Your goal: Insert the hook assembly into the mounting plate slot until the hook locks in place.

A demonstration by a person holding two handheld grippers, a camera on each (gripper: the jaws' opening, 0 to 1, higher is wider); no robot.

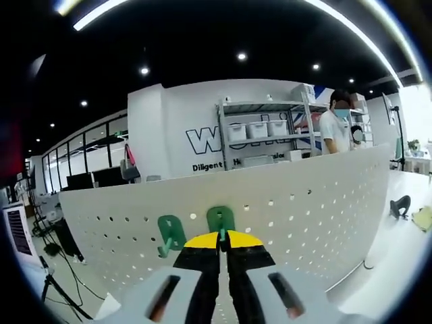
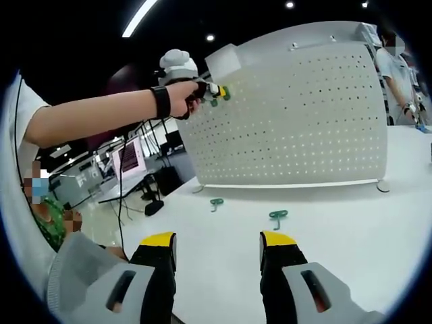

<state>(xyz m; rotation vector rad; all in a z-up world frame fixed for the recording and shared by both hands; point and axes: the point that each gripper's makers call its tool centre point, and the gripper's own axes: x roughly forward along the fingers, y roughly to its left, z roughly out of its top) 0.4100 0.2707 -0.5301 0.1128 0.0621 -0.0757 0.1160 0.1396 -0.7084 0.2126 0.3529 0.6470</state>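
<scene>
Now your left claw, clamped on a green hook, sits flat against the pegboard straight ahead, while your right claw hangs open over the desk.

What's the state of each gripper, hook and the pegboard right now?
left gripper: shut on a green hook, held at the pegboard face
held hook: at the board, lock not confirmable
mounted hook: on the pegboard
pegboard: upright on the table
right gripper: open, empty
two spare hooks: loose on the table
</scene>
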